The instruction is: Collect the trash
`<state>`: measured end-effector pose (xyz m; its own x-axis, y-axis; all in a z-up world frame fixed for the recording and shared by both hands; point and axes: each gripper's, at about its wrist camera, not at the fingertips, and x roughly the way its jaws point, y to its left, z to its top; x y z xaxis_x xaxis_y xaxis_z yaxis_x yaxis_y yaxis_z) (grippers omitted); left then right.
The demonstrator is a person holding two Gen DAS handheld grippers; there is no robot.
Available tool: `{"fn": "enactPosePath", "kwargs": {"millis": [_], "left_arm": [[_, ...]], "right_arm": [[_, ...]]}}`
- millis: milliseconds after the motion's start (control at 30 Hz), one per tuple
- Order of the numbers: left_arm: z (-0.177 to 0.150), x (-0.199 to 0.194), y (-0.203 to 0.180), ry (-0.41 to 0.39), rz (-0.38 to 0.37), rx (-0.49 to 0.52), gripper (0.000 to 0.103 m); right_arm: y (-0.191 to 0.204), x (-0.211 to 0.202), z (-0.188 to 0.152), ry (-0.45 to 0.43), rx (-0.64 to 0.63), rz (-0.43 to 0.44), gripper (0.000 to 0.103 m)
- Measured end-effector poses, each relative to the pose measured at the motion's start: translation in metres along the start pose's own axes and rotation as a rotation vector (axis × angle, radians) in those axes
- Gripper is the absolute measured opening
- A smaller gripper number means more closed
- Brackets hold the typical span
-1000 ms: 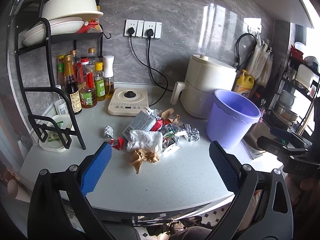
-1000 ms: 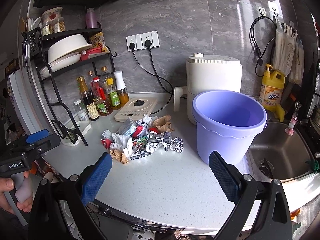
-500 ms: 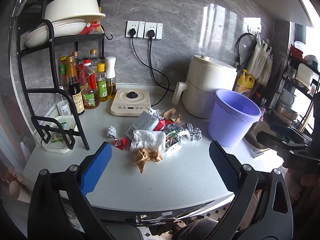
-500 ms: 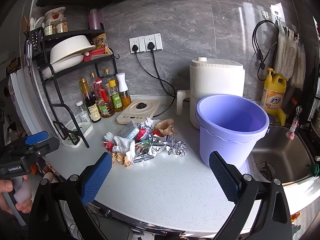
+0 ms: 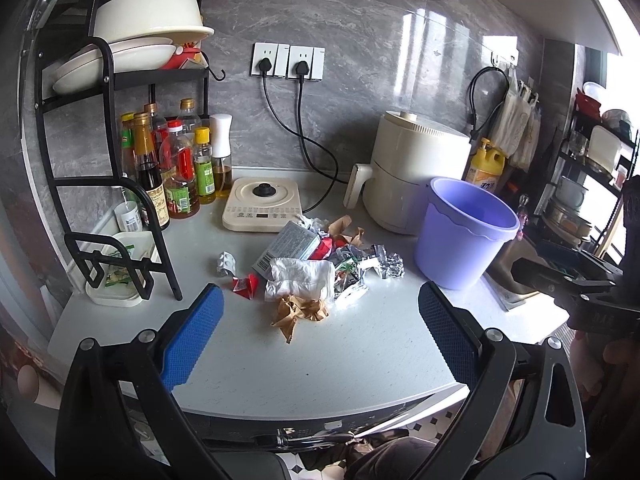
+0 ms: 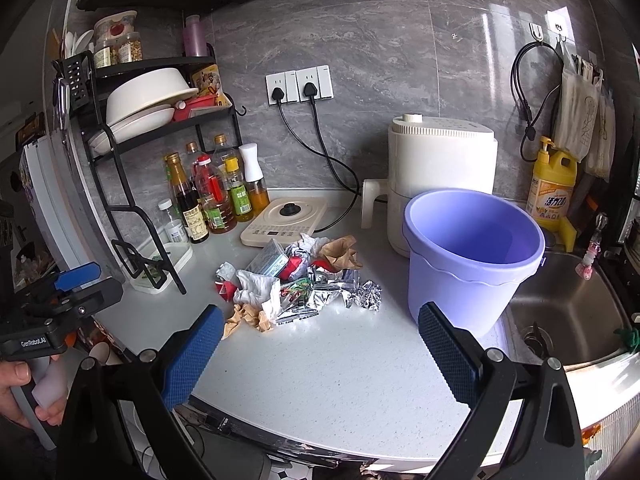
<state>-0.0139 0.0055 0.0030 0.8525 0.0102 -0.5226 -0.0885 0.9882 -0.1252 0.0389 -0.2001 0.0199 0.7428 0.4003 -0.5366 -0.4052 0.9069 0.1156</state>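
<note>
left wrist view:
left gripper (image 5: 320, 332): jaws wide apart, nothing btwn, over near edge of counter (image 5: 360, 360).
trash pile (image 5: 316, 264): mid-counter, ahead of the pads; white tissue (image 5: 300, 276), brown paper (image 5: 300, 312), foil (image 5: 384, 264), grey box (image 5: 288, 246), red wrapper (image 5: 245, 282).
bucket (image 5: 464, 232): purple, upright, just right of pile, beside air fryer (image 5: 412, 176).

right wrist view:
right gripper (image 6: 320, 348): jaws spread wide, holding nothing, at counter front.
trash pile (image 6: 296, 280): ahead-left, near left pad; on counter, not in bucket.
bucket (image 6: 472, 260): close, ahead-right, next to sink (image 6: 568, 316).
left gripper (image 6: 60, 304): seen far left, off counter edge; can't tell its jaw state here.
</note>
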Motion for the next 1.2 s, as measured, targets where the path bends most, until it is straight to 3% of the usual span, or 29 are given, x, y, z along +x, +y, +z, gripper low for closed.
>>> {"fn": "enactPosePath", "kwargs": {"millis": [233,533,733,967,1200], "left_arm": [[-0.006,0.007,0.014,0.017,0.0,-0.021,0.097],[-0.013,0.037,0.041,0.063,0.023,-0.101,0.096],[-0.016,0.071,0.063,0.114,0.042,-0.163,0.087],[-0.023,0.121,0.071,0.211,0.01,-0.188,0.07],[-0.038,0.167,0.072,0.298,-0.029,-0.226,0.065]], "right_arm": [[0.005,0.003,0.0,0.011,-0.006,0.028,0.095],[0.015,0.038,0.002,0.065,-0.037,0.073,0.093],[0.02,0.081,0.006,0.143,-0.058,0.13,0.08],[0.027,0.132,0.009,0.239,-0.07,0.186,0.065],[0.028,0.165,0.012,0.31,-0.081,0.221,0.054]]}}
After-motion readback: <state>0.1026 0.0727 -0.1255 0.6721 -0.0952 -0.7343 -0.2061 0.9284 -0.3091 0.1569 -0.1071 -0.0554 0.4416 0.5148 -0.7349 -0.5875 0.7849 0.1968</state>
